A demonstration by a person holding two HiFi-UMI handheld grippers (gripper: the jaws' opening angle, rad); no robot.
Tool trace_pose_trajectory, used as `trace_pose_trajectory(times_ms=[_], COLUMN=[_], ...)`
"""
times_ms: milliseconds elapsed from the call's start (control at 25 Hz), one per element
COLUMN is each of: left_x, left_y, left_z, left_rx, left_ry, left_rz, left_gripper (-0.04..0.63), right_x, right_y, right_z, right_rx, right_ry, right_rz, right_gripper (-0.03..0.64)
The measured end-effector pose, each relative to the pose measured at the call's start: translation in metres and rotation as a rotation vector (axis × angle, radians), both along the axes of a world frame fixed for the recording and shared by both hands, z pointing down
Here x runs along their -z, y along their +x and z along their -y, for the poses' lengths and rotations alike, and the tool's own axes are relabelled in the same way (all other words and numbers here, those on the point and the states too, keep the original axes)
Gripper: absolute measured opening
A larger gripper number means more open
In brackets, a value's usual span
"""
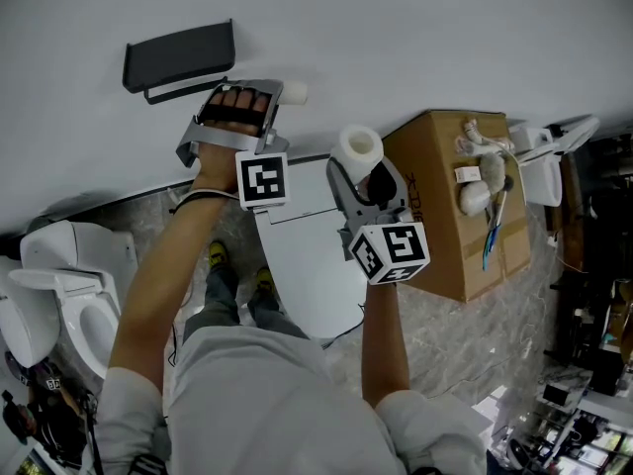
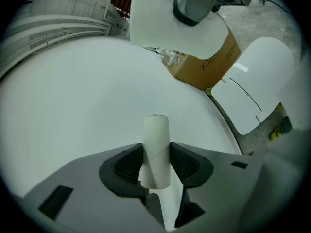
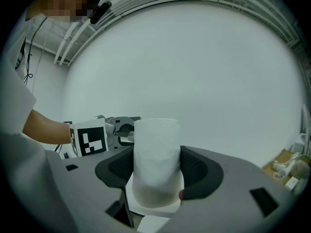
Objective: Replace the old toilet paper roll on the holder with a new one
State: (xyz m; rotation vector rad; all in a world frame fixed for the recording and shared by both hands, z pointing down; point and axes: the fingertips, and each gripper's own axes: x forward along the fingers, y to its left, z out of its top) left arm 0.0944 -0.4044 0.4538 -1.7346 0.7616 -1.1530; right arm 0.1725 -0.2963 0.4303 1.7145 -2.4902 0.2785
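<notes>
The empty cardboard tube stands upright between my left gripper's pads, which are shut on it. In the head view that left gripper is up against the white wall, just right of the black paper holder, and the tube's end pokes out to the right. The holder's bar is bare. My right gripper is shut on a full white toilet paper roll. It holds the roll to the right of and below the left gripper. From the right gripper view, the left gripper shows beyond the roll.
A white toilet lid lies below both grippers. A cardboard box with a brush and small items on top stands to the right. Another toilet sits at the left. Cluttered shelving fills the far right edge.
</notes>
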Motion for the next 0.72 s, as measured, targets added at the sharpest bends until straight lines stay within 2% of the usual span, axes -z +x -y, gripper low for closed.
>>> trace_pose_trajectory(times_ms=[200, 560, 720], left_x=[0.004, 0.002, 0.003], left_y=[-0.009, -0.064, -0.088], left_z=[-0.021, -0.065, -0.084], left_rx=[0.004, 0.103, 0.157], left_ry=[-0.034, -0.093, -0.062], left_rz=[-0.005, -0.012, 0.009], left_gripper=[0.198, 0.198, 0.198], right_x=[0.002, 0.0, -0.005], right_y=[0.002, -0.014, -0.015], right_z=[-0.002, -0.003, -0.004], right_rx=[-0.011, 0.029, 0.035], right_ry=[0.006, 0.005, -0.007], right_rz=[0.009, -0.003, -0.003], right_gripper=[0.284, 0.284, 0.284])
